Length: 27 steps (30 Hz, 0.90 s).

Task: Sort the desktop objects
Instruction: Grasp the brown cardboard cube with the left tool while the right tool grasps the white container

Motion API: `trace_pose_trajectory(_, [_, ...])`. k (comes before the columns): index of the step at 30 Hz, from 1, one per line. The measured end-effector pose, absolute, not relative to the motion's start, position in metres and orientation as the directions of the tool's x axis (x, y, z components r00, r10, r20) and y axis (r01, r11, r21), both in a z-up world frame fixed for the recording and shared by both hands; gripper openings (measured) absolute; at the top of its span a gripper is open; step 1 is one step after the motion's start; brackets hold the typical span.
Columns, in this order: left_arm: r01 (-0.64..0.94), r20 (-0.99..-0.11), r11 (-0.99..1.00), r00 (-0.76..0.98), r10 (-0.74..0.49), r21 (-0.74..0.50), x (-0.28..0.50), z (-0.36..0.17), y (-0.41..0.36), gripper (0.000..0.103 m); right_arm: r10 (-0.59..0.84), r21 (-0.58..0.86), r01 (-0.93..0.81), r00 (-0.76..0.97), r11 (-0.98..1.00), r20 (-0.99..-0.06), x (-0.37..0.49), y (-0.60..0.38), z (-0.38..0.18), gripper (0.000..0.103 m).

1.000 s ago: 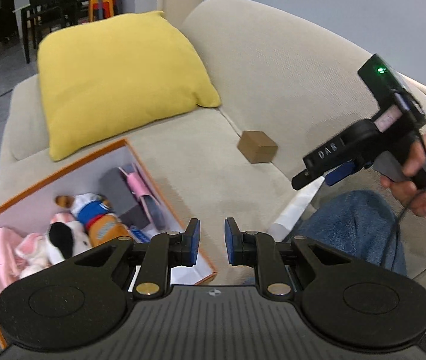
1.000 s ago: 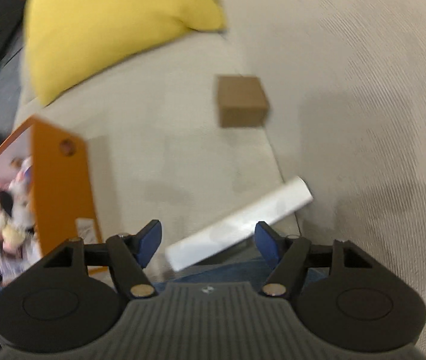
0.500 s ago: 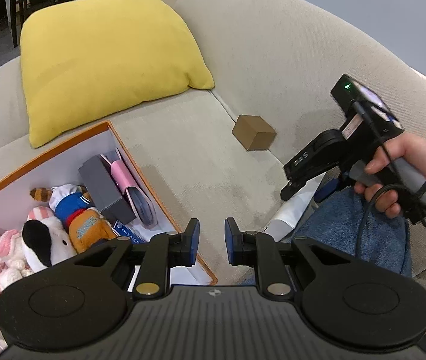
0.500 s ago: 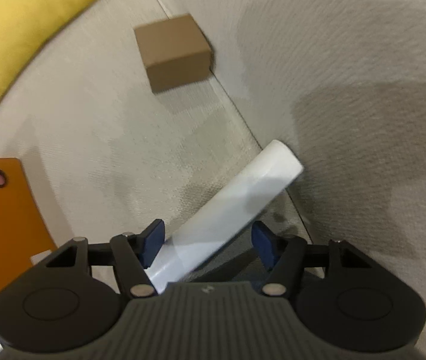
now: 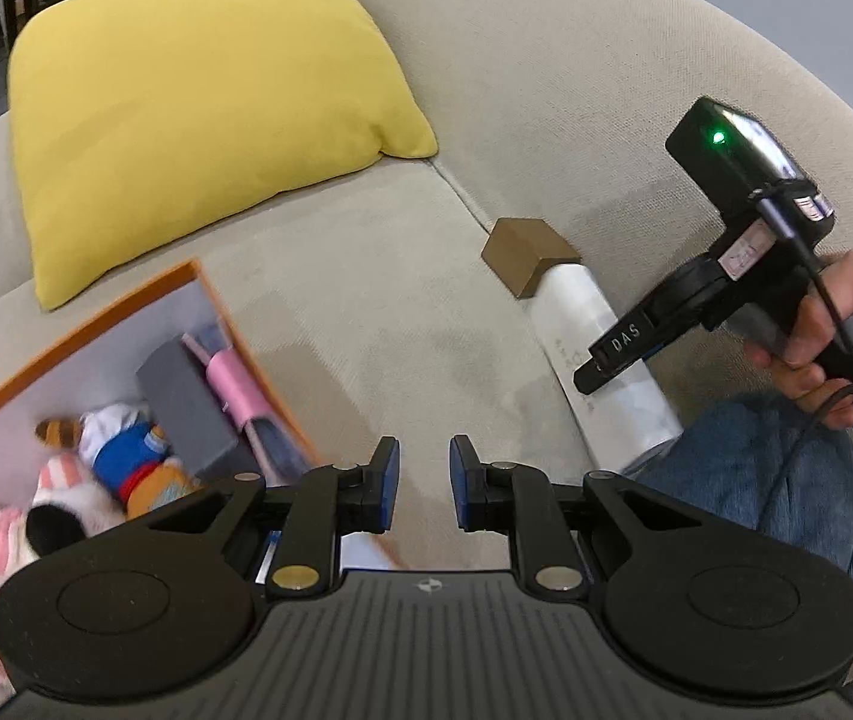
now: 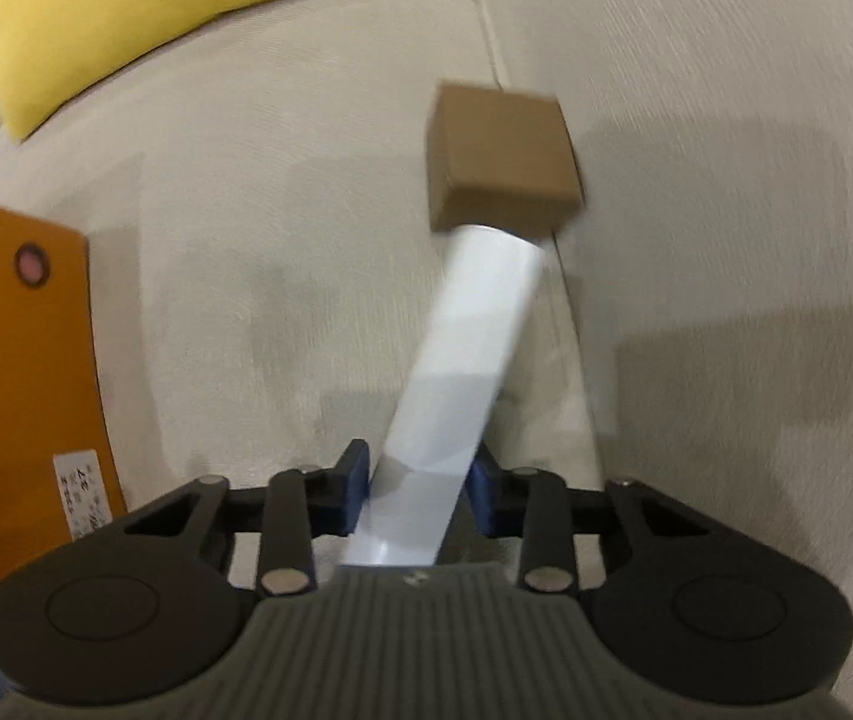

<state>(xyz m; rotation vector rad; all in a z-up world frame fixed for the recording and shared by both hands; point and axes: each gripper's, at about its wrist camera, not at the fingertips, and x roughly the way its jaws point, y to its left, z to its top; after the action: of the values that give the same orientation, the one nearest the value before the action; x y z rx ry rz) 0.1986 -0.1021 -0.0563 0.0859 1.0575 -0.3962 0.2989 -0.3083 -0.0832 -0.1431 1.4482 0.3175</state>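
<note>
The left gripper [image 5: 420, 483] is kept closed on nothing at 6 o'clock, with the orange box [image 5: 126, 300] at 9. The right gripper [image 6: 420, 492] is closing round the white tube [image 6: 462, 372], pads seemingly touching; it's lying on the sofa [image 6: 246, 180], far end by the brown box [image 6: 498, 156] at 12. Probably light, stiff and slick, so best clamped mid-body.
</note>
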Motion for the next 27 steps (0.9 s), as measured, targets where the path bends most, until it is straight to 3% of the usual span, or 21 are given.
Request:
trace_pose_trajectory(10, [0.461, -0.875, 0.886, 0.414, -0.252, -0.037, 0.254, -0.073, -0.152, 0.02, 0.075, 0.031, -0.648, 0.041, 0.761, -0.996, 0.319, -0.305, -0.088, 0.031])
trace_pose_trajectory(15, [0.548, -0.875, 0.836, 0.395, -0.28, -0.02, 0.279, -0.084, -0.177, 0.021, 0.025, 0.052, -0.687, -0.049, 0.725, -0.998, 0.326, -0.316, -0.102, 0.03])
trace_pose_trajectory(18, [0.607, -0.873, 0.795, 0.386, -0.299, -0.003, 0.293, -0.091, -0.19, 0.024, 0.081, 0.119, -0.67, -0.087, 0.733, -0.993, 0.338, -0.329, -0.105, 0.03])
trace_pose_trajectory(21, [0.663, -0.876, 0.748, 0.373, -0.305, 0.022, 0.304, -0.101, -0.202, 0.03, 0.175, 0.226, -0.593, -0.143, 0.773, -0.974, 0.354, -0.342, -0.101, 0.036])
trace_pose_trajectory(24, [0.714, -0.879, 0.699, 0.356, -0.316, 0.039, 0.314, -0.109, -0.214, 0.036, 0.174, 0.168, -0.664, -0.057, 0.728, -0.983, 0.352, -0.336, -0.08, 0.044])
trace_pose_trajectory(26, [0.749, -0.876, 0.661, 0.346, -0.337, 0.041, 0.321, -0.111, -0.22, 0.042, 0.178, 0.135, -0.685, -0.008, 0.716, -0.984, 0.359, -0.334, -0.068, 0.042])
trace_pose_trajectory(27, [0.761, -0.874, 0.648, 0.343, -0.344, 0.044, 0.325, -0.111, -0.223, 0.05, 0.18, 0.122, -0.698, 0.011, 0.706, -0.984, 0.364, -0.335, -0.063, 0.04])
